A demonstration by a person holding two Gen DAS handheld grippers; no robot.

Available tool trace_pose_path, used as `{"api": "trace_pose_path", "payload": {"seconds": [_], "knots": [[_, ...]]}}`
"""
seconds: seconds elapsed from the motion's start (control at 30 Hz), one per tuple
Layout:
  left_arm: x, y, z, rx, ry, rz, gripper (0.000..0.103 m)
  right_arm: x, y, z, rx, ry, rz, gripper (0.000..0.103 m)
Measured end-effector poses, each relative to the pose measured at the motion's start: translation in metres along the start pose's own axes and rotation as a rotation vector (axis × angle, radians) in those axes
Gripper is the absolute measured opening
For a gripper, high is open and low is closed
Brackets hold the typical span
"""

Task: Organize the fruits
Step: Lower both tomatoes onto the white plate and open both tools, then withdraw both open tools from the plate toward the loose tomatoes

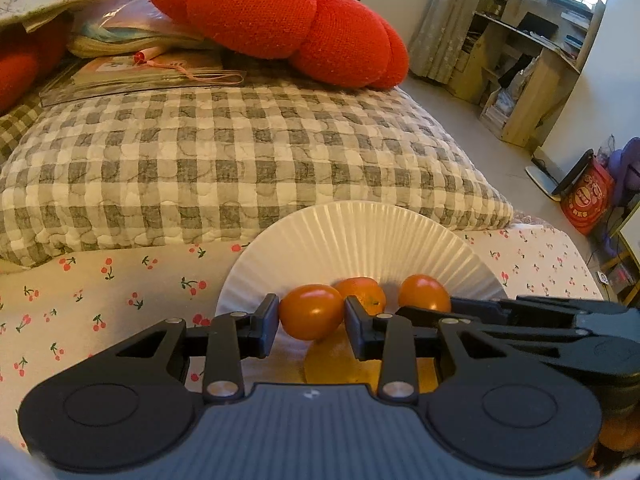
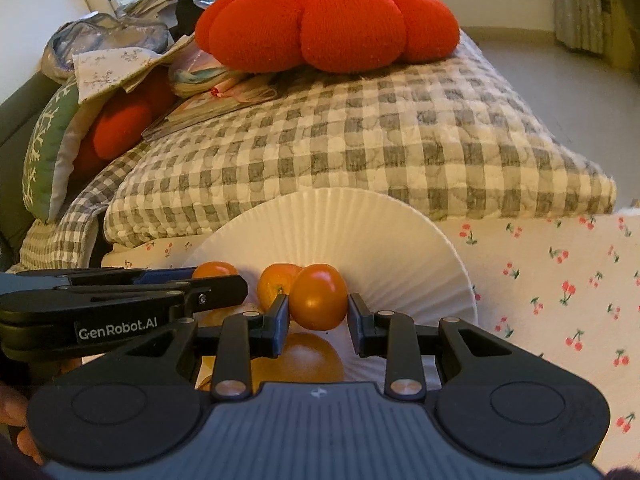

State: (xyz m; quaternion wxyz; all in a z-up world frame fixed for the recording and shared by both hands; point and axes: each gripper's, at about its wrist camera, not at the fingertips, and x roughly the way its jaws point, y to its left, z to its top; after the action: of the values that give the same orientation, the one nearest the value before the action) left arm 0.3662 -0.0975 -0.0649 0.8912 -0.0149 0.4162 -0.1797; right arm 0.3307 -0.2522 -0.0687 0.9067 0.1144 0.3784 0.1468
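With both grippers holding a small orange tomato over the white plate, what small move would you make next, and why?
Probably lower both and release: the left gripper and right gripper each pinch an orange cherry tomato above the white fluted plate, beside one already there.

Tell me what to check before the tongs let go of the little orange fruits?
1. Left tongs grip one small orange fruit: ok.
2. Right tongs grip another small orange fruit: ok.
3. Both fruits are over the white fluted plate: ok.
4. Plate sits level on the cherry-print sheet: cannot tell.
5. Free spot below each fruit, given the orange fruit already on the plate: cannot tell.
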Motion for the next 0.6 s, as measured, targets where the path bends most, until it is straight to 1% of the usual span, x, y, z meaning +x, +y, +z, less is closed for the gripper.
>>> {"api": "trace_pose_path", "payload": {"seconds": [0.07,0.17,0.33,0.4,0.5,0.6], "knots": [[0.000,0.000,0.000,-0.003,0.001,-0.003,0.029,-0.001,-0.003,0.000,0.037,-0.005,0.007,0.032],[-0.001,0.000,0.000,-0.005,0.003,-0.002,0.031,-0.007,-0.005,0.001,0.078,-0.012,0.008,0.033],[-0.010,0.004,0.000,-0.032,0.008,-0.007,0.037,-0.026,-0.001,0.002,0.076,-0.043,-0.011,0.033],[-0.017,0.005,-0.001,-0.036,0.004,-0.006,0.039,-0.035,0.001,0.001,0.076,-0.058,-0.019,0.036],[-0.031,0.005,-0.002,-0.050,-0.004,-0.002,0.042,-0.049,0.006,-0.004,0.062,-0.086,-0.062,0.040],[-0.045,0.003,-0.004,-0.062,-0.021,0.032,0.052,-0.061,0.016,-0.011,0.048,-0.118,-0.117,0.053]]}}
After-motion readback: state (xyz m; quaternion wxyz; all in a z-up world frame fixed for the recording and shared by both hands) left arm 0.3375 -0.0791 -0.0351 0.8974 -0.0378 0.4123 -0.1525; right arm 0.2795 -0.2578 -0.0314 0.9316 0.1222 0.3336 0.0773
